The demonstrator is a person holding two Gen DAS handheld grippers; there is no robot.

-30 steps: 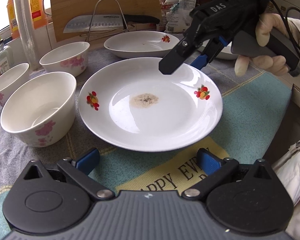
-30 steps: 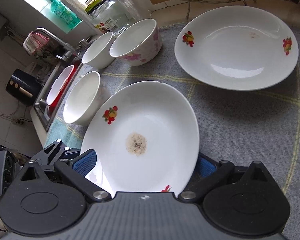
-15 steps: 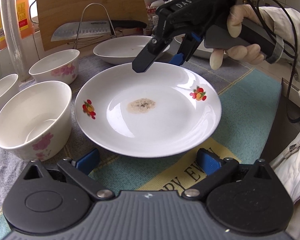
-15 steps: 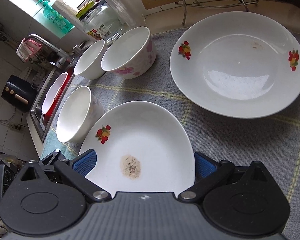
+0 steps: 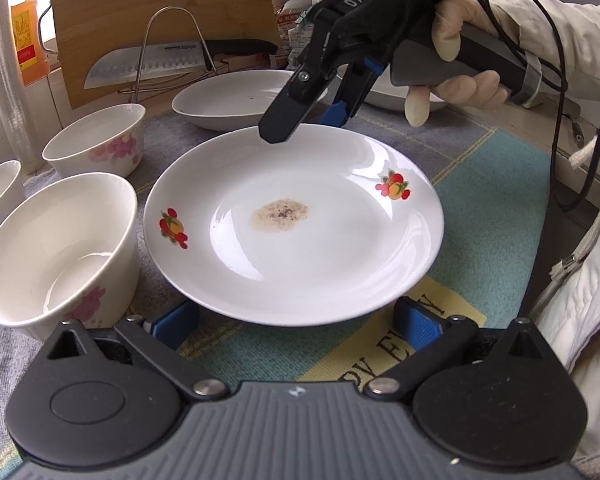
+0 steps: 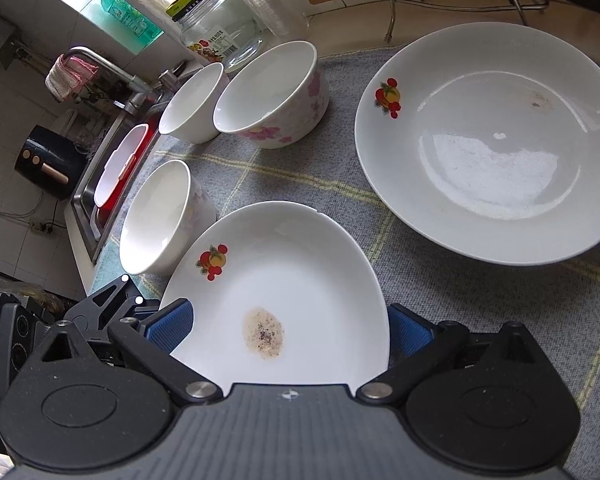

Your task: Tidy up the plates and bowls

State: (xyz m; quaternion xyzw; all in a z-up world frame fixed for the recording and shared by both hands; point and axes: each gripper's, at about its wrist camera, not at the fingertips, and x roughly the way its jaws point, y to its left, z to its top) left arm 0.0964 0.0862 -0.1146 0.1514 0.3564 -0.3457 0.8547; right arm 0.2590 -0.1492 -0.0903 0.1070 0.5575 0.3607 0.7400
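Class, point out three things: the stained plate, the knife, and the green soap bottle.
stained plate (image 5: 332, 264), left wrist view, bare white centre.
knife (image 5: 140, 68), left wrist view, blade.
green soap bottle (image 6: 130, 24), right wrist view, body.

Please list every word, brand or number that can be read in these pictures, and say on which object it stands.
"DAS": on the right gripper, white letters on its black body.
"PY EVE", cut off: on the yellow patch of the mat.
Knife blade: print too small to read.
Orange bottle, glass jar, green bottle: labels unreadable.
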